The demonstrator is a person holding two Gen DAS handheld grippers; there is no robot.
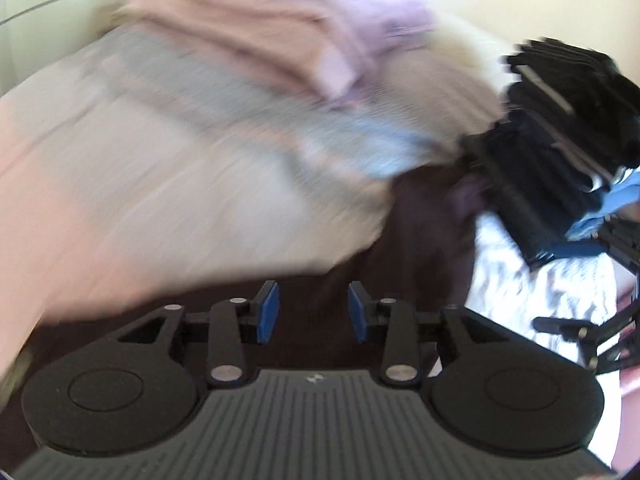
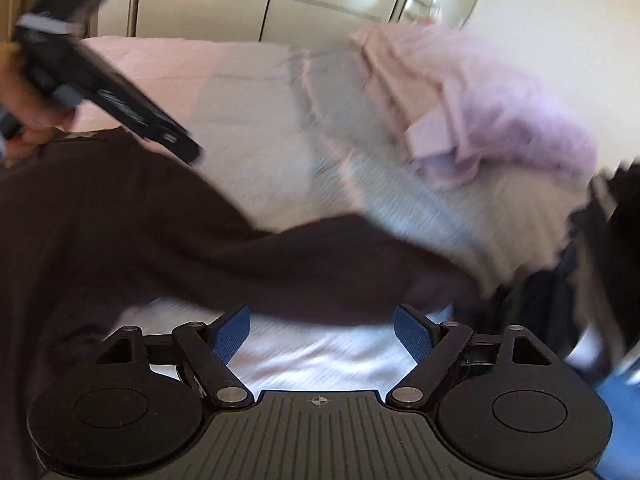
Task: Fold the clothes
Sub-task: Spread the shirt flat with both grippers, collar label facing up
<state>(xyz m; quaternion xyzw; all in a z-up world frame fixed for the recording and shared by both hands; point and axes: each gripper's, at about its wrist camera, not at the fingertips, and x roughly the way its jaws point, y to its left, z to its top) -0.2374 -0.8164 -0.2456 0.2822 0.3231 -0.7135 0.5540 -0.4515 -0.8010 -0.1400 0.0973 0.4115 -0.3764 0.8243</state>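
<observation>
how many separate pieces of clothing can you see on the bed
3, though blur may hide more: a dark brown garment spread nearest both tools, a pink one bunched farther back, and a dark stack at the right, which could be several items.

Left gripper (image 1: 313, 312): matte black plastic body, ribbed grey-black top plate with a small pale emblem at its centre. Two round black discs flank the plate. Black linkage bars carry silver rivet heads at the pivots. Fingers end in flat blue textured pads (image 1: 267, 312).

Right gripper (image 2: 322, 334): same build, with ribbed plate, compass-like emblem, round discs, silver rivets and blue ridged pads (image 2: 414, 338).

Bare skin of the person's left hand (image 2: 28, 112) is visible, blurred.
</observation>
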